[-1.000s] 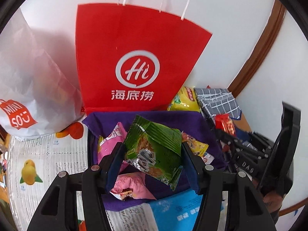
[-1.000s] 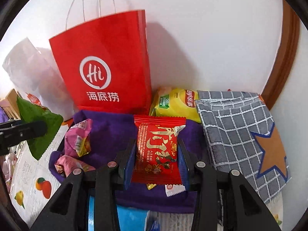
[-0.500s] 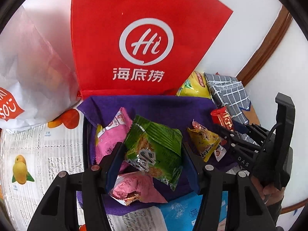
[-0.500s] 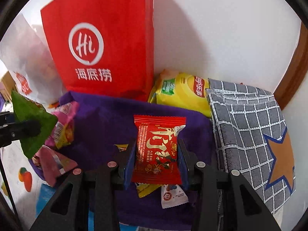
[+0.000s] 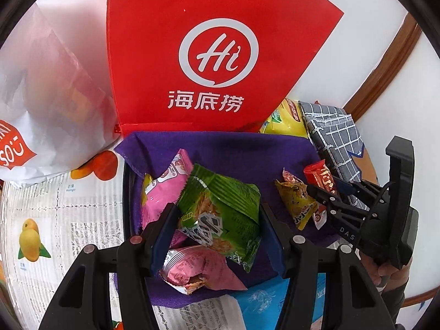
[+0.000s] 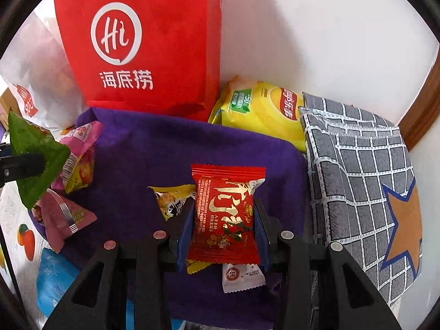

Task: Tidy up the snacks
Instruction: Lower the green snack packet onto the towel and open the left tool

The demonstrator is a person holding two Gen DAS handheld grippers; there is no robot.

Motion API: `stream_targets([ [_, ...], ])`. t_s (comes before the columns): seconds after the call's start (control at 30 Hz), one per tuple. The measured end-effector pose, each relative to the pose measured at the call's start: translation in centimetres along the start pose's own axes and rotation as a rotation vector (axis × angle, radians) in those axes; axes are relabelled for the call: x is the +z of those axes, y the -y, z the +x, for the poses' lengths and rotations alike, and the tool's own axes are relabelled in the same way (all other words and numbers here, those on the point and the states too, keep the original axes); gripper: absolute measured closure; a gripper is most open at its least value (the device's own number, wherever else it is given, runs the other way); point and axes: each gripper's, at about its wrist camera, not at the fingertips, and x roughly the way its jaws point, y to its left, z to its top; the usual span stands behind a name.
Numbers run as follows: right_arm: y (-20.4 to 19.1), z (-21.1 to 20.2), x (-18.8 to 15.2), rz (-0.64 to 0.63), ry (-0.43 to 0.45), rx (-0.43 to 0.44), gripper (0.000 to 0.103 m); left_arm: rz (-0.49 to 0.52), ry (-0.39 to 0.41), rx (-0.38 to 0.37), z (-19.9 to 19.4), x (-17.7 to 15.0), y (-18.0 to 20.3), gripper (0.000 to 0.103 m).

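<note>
Left gripper [image 5: 217, 220] clamps green packet [image 5: 220, 211]; right gripper [image 6: 222, 225] clamps red packet [image 6: 224, 220]. Both over purple bin [image 6: 154, 148], frame centre; several snacks inside. Drop pending.

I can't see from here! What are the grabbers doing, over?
Left gripper holds green packet. Right gripper holds red packet. Both above purple cloth. Nothing blocking.

Red paper bag [image 5: 220, 55]: top and handles cut off by frame edge. Behind it, yellow chip bag [image 5: 286, 122] largely hidden.
</note>
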Motion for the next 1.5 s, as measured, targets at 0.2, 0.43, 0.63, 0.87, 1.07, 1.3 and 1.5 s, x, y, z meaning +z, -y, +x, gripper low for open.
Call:
stream_targets([
  [0.2,0.2,0.2,-0.1,0.004,-0.020,0.000,0.062,0.004,-0.006,-0.003,0.2,-0.1,0.1,0.046],
  [0.43,0.0,0.5,-0.2,-0.007,-0.028,-0.002,0.062,0.012,-0.019,0.001,0.6,-0.2,0.3,0.046],
  [0.63,-0.3,0.7,-0.2,-0.014,-0.027,0.000,0.062,0.019,-0.026,0.004,0.9,-0.2,0.5,0.046],
  [0.87,-0.4,0.6,-0.1,-0.016,-0.020,-0.005,0.060,0.029,-0.036,0.001,1.0,-0.2,0.5,0.046],
  [1.07,-0.7,-0.1,0.0,-0.034,0.001,0.003,0.056,0.039,-0.041,-0.002,1.2,-0.3,0.7,0.045],
  [1.3,-0.5,-1.5,0.2,-0.022,0.027,0.024,0.055,0.055,-0.064,-0.003,1.7,-0.5,1.1,0.045],
  [1.5,-0.4,-2.7,0.3,-0.015,0.063,0.034,0.051,0.080,-0.078,0.006,2.0,-0.8,1.8,0.045],
])
